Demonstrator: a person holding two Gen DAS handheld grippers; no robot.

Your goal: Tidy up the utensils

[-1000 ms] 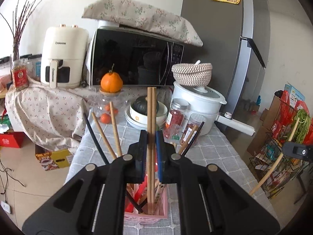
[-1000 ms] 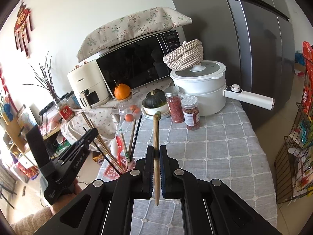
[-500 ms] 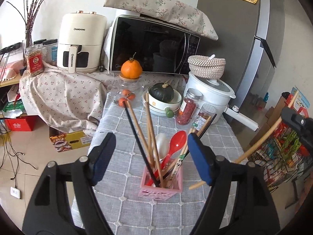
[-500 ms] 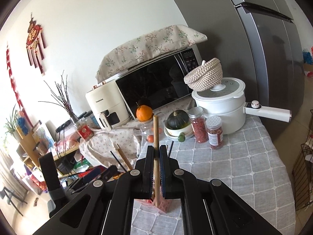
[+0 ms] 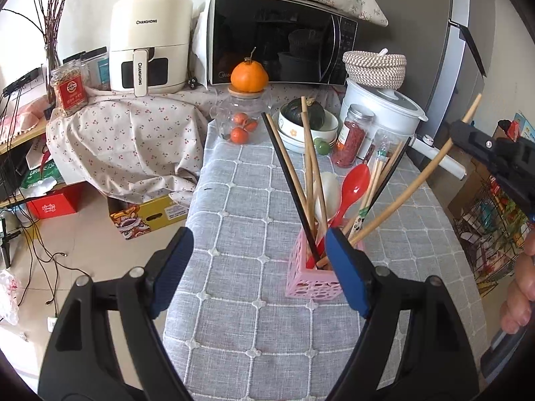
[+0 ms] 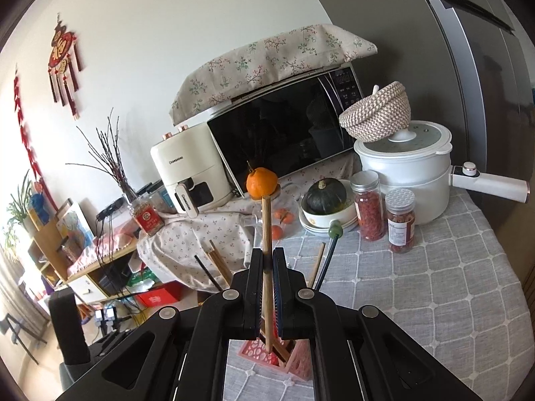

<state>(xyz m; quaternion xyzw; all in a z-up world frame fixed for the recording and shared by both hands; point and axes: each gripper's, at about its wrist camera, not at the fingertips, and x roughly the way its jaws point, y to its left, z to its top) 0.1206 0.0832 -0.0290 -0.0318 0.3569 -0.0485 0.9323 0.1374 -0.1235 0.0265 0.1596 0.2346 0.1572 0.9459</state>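
A pink perforated utensil holder [image 5: 312, 282] stands on the grey checked tablecloth [image 5: 247, 200]. It holds several chopsticks, a red spoon [image 5: 351, 188] and a white spoon [image 5: 329, 193]. My left gripper [image 5: 259, 269] is open and empty, drawn back in front of the holder. My right gripper [image 6: 266, 269] is shut on a wooden chopstick [image 6: 266, 234], its lower tip inside the holder [image 6: 284, 356]. In the left wrist view that chopstick [image 5: 411, 188] slants from the right gripper's black body [image 5: 495, 153] down into the holder.
At the table's far end stand a glass jar with an orange [image 5: 249, 77] on top, a bowl with a green squash [image 5: 306, 112], two spice jars [image 5: 351, 140] and a white pot [image 5: 384, 110]. A microwave [image 5: 281, 40] and an air fryer [image 5: 148, 43] stand behind.
My left gripper let go of its chopsticks into the holder, opened and pulled back. My right gripper carried its chopstick over and lowered the tip into the holder.
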